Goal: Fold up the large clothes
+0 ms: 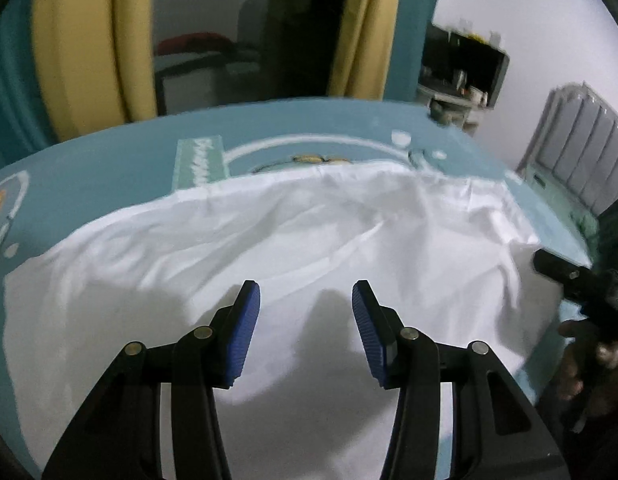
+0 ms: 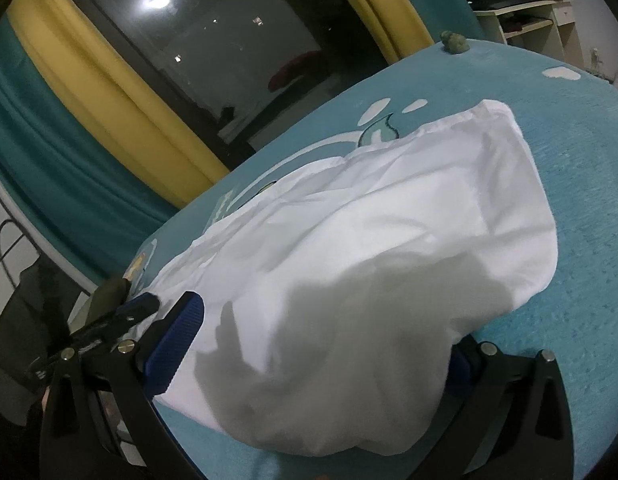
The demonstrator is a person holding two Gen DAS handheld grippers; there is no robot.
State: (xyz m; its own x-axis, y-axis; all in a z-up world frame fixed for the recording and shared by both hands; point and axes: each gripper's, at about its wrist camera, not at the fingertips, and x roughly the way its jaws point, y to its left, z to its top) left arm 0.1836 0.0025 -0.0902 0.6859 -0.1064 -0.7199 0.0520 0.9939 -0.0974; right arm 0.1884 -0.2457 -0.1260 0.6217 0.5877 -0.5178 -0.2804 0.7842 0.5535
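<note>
Nearest the left wrist camera, the left gripper (image 1: 306, 308) is seen with its blue pads (image 1: 245, 332) spread wide apart, nothing held between them, poised over the near part of the white garment (image 1: 269, 240). That garment is spread in soft wrinkles across the teal bedsheet (image 1: 109, 168), whose printed pattern is partly covered by the far hem. At the right edge the right gripper (image 1: 565, 276) is glimpsed as a dark, blurred shape by the cloth's border; its jaws cannot be made out from here. From the right wrist camera, the white garment (image 2: 389, 248) is bunched up close to the lens, filling the space between the wide-set fingers. Only the left blue pad (image 2: 177, 344) is plainly shown; the other is mostly buried behind fabric (image 2: 463, 364). The cloth is not pinched. The left gripper (image 2: 121, 312) is cut off and indistinct at the lower left.
</note>
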